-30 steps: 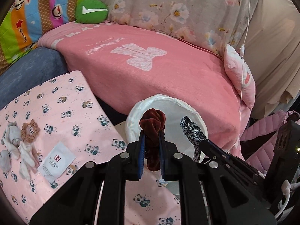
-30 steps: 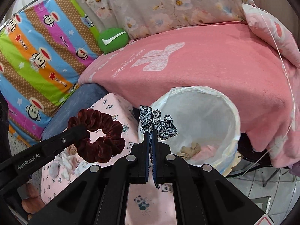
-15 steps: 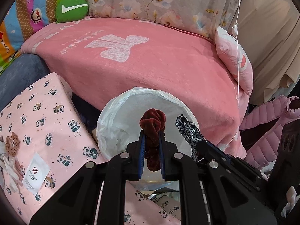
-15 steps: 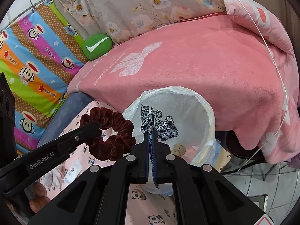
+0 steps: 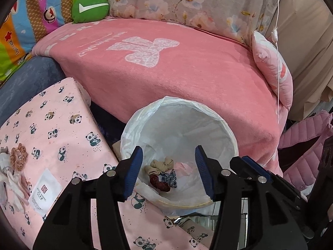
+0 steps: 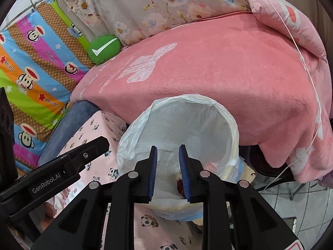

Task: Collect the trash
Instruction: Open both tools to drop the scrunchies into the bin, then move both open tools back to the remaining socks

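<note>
A bin lined with a white bag (image 5: 210, 112) (image 6: 145, 120) stands between the pink panda-print table and the pink bed. Inside lie a dark red scrunchie (image 5: 159, 183), a black-and-white patterned scrunchie (image 5: 169, 178) and a beige one (image 5: 159, 165). My left gripper (image 5: 169, 171) is open and empty above the bin's near rim. My right gripper (image 6: 168, 171) is open and empty over the bin; a bit of the red scrunchie (image 6: 179, 185) shows between its fingers. The left gripper's arm (image 6: 62, 166) crosses the right wrist view.
On the panda-print table (image 5: 52, 129) lie a white sachet (image 5: 44, 193), a tan scrunchie (image 5: 18, 156) and pale cloth pieces (image 5: 10, 179). The pink bed (image 5: 166, 66) lies behind the bin. A pink quilted jacket (image 5: 308, 145) hangs at right.
Both grippers opened over the bin. The dark red scrunchie and the patterned scrunchie dropped from them into the bag.
</note>
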Motion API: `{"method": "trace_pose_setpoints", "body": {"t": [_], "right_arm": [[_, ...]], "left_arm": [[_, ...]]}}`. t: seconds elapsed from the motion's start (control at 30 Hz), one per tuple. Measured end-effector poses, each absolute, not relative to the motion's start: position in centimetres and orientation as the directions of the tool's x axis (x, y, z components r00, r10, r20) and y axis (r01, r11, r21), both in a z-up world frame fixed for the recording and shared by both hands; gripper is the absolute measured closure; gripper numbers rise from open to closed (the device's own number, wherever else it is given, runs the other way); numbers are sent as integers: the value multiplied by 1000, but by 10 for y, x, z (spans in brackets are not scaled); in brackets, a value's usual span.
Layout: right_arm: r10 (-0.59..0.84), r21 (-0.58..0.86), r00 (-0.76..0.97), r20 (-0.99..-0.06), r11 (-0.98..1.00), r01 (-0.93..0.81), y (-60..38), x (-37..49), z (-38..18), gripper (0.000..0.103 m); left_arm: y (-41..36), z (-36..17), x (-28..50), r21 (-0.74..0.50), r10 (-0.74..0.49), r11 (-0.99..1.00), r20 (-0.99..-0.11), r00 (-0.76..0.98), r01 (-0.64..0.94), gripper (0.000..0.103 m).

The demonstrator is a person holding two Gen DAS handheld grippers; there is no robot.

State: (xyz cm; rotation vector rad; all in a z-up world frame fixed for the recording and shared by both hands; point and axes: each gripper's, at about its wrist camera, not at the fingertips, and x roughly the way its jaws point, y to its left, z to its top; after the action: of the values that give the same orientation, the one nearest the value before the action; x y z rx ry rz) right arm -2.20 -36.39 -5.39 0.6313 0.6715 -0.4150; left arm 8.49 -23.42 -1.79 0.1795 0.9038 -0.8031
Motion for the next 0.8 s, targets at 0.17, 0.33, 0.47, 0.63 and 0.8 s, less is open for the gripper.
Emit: {"method": "trace_pose_setpoints", "body": {"t": [0.17, 0.33, 0.47, 0.63, 0.8], "right_arm": [[-148, 400, 715, -683, 743, 536, -360, -21, -53, 72], [-145, 395, 715, -684, 750, 530, -353, -18, -50, 71], [-141, 394, 716, -684, 754, 525, -347, -16, -49, 71], [-135, 385, 718, -683, 769, 511, -335, -12, -45, 70], [-124, 373, 719, -684, 788, 490, -317, -6, -42, 65]], "left_arm": [[-228, -19, 87, -174, -535, 714, -760, 368, 678, 53], [-220, -22, 89, -179, -526, 727, -765, 371, 663, 53], [-212, -22, 91, -184, -524, 735, -765, 374, 653, 53], [-196, -21, 95, -197, -520, 750, -766, 378, 631, 53], [-175, -23, 102, -216, -509, 776, -769, 386, 592, 49]]}}
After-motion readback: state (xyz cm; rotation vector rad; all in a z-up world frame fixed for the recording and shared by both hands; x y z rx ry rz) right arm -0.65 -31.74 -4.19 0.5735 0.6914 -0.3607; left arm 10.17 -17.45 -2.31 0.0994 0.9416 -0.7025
